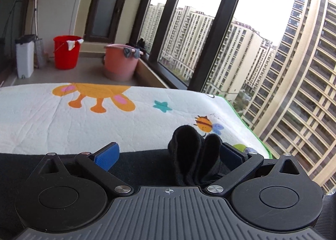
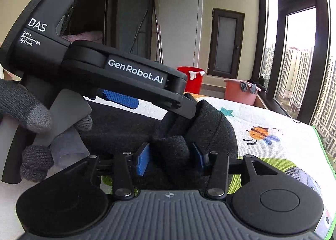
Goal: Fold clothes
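A black knit garment (image 1: 195, 156) lies on a white cartoon-print mat (image 1: 63, 118). In the left wrist view a bunched fold of it rises beside the right blue pad (image 1: 231, 156); the left pad (image 1: 107, 156) is far off, so my left gripper (image 1: 168, 156) is open. In the right wrist view my right gripper (image 2: 170, 160) is shut on a bunch of the black garment (image 2: 172, 147), with blue pads (image 2: 142, 162) pressing both sides. The left gripper's body (image 2: 126, 76) is just above and left of it, held by a grey-gloved hand (image 2: 27, 114).
A red bucket (image 1: 66, 52), a pink bucket (image 1: 120, 62) and a white bin (image 1: 25, 57) stand on the floor beyond the mat. Tall windows (image 1: 199, 40) run along the right. The mat's green edge (image 1: 252, 130) is at the right.
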A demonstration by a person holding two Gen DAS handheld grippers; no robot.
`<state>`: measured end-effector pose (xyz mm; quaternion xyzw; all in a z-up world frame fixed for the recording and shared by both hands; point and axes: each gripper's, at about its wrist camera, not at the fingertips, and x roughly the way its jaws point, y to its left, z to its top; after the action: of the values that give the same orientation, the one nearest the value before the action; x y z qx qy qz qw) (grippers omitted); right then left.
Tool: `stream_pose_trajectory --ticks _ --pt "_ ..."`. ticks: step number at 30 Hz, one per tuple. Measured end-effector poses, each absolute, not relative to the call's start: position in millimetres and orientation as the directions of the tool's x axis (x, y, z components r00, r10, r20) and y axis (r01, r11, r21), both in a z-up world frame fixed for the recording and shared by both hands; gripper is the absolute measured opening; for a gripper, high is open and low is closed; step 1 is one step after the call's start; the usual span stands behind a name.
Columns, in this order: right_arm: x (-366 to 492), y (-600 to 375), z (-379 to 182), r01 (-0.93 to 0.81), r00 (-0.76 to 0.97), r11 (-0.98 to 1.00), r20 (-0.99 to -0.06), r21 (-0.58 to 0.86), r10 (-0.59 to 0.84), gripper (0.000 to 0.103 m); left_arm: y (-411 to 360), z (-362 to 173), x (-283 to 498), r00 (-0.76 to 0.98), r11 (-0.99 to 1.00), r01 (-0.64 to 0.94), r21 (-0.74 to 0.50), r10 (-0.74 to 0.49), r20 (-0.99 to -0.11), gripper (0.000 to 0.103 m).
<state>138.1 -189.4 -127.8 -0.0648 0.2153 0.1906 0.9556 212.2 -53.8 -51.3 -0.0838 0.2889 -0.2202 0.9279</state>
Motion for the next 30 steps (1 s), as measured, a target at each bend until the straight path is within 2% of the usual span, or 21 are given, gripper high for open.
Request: stream_pose_trajectory --ticks 3,9,15,20,25,30 --pt "138.0 -190.5 -127.5 -0.394 0.833 0.919 -0.435 -0.035 0.341 0.047 -45.3 -51.7 200.6 0.763 0.918 0.321 -0.233 -0.396 -0.511 0.103" --pt "138.4 -195.3 -128.0 -0.397 0.83 0.918 -0.429 -0.006 0.356 0.047 -27.1 -75.3 171.3 0.729 0.94 0.245 -0.236 -0.339 -0.595 0.103" --pt "137.1 -192.4 -128.8 -0.401 0.829 0.916 -0.434 -0.022 0.352 0.05 -8.6 -74.3 143.8 0.764 0.946 0.215 -0.243 -0.318 -0.561 0.103" --pt "131.8 -176.7 -129.4 -0.397 0.843 0.909 -0.442 -0.127 0.306 0.052 1.1 -67.9 147.3 0.773 0.924 0.225 -0.31 -0.363 -0.521 0.103" --pt "128.7 -161.5 -130.2 -0.401 0.852 0.886 -0.45 -0.233 0.267 0.052 -7.8 -63.1 159.4 0.772 0.887 0.31 -0.342 -0.445 -0.453 0.103" --pt "129.9 -157.1 -126.6 -0.442 0.834 0.852 -0.478 -0.28 0.276 0.053 -32.3 -65.9 186.1 0.742 0.877 0.358 -0.321 -0.476 -0.472 0.103"
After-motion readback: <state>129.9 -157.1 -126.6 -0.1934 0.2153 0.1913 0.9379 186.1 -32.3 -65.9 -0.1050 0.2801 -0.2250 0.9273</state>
